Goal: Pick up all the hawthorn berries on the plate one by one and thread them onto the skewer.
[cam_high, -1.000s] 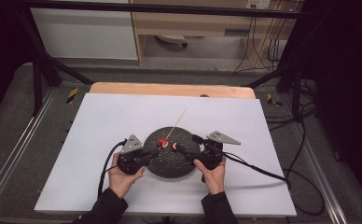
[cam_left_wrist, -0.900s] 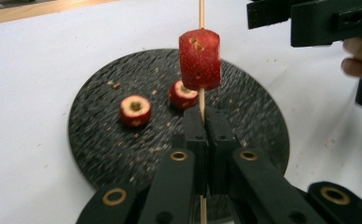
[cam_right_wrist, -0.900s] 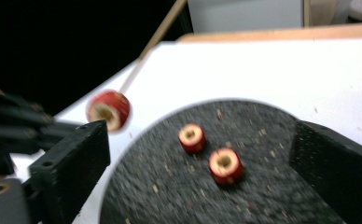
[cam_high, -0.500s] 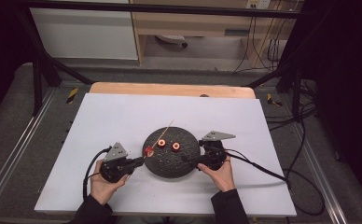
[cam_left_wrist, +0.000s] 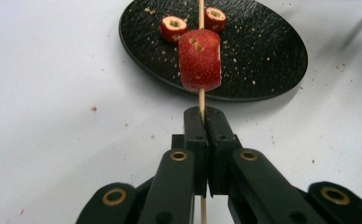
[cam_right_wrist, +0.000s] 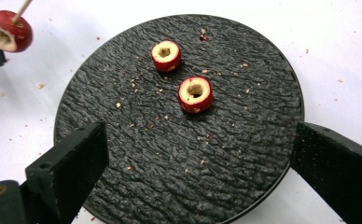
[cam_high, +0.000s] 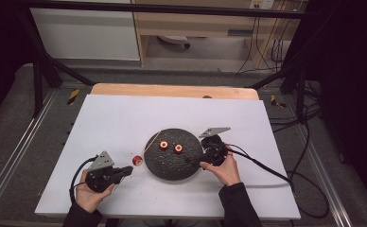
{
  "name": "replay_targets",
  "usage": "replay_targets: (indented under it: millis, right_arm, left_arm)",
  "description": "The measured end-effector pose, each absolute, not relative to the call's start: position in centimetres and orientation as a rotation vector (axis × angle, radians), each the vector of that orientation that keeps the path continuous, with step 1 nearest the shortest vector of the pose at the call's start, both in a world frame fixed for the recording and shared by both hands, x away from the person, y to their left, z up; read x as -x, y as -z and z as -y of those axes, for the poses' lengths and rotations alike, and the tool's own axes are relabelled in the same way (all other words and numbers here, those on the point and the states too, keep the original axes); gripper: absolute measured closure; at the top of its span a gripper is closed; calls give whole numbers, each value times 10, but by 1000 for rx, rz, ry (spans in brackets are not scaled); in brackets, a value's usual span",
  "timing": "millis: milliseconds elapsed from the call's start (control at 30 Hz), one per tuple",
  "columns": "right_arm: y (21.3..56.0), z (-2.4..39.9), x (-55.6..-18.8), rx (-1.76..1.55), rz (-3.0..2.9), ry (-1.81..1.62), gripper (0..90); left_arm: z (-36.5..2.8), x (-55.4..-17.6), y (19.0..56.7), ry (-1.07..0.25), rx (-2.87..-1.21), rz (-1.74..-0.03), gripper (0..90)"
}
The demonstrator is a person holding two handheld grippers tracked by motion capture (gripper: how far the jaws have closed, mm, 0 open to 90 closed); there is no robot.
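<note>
A round black plate (cam_high: 174, 165) lies mid-table with two cored red fruit pieces (cam_high: 163, 145) (cam_high: 178, 148) on it. My left gripper (cam_high: 126, 170) is left of the plate, shut on a thin wooden skewer (cam_high: 151, 142) that runs through a third red fruit piece (cam_high: 137, 160). Seen in the left gripper view, the gripper (cam_left_wrist: 203, 114) clamps the skewer (cam_left_wrist: 201, 100) just below that fruit (cam_left_wrist: 199, 59). My right gripper (cam_high: 193, 161) rests at the plate's right edge. Its own view has the gripper (cam_right_wrist: 202, 158) open over the plate (cam_right_wrist: 170, 154), apart from both fruit pieces (cam_right_wrist: 166, 55) (cam_right_wrist: 195, 94).
The white tabletop (cam_high: 115, 118) carries small red crumbs near the plate. A wooden board edge (cam_high: 172, 90) runs along the table's far side. Black cables (cam_high: 266, 168) trail from the grippers. Metal frame rails (cam_high: 11, 156) flank the table.
My left gripper has drawn left and toward the person, off the plate, taking the skewer and one fruit piece with it. Two pieces stay on the plate. The right gripper has hardly moved.
</note>
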State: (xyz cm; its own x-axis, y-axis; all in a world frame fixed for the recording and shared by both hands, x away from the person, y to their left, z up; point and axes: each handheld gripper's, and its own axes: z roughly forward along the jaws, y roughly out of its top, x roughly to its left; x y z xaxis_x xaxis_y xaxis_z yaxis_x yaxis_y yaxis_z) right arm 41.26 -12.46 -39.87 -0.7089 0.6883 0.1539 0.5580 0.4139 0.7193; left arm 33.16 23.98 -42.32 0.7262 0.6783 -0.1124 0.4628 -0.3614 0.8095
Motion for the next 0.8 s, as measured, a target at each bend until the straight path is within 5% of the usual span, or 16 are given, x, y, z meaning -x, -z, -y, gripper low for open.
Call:
replay_targets:
  millis: [433,800]
  right_arm:
    - [389,94,-435,-1043,-2619,-973,124]
    - [392,74,-452,-1009,-2697,-848,266]
  left_arm:
    - [-252,-326,427,-310,-2030,-870,885]
    - [-252,-326,429,-306,-2051,-864,885]
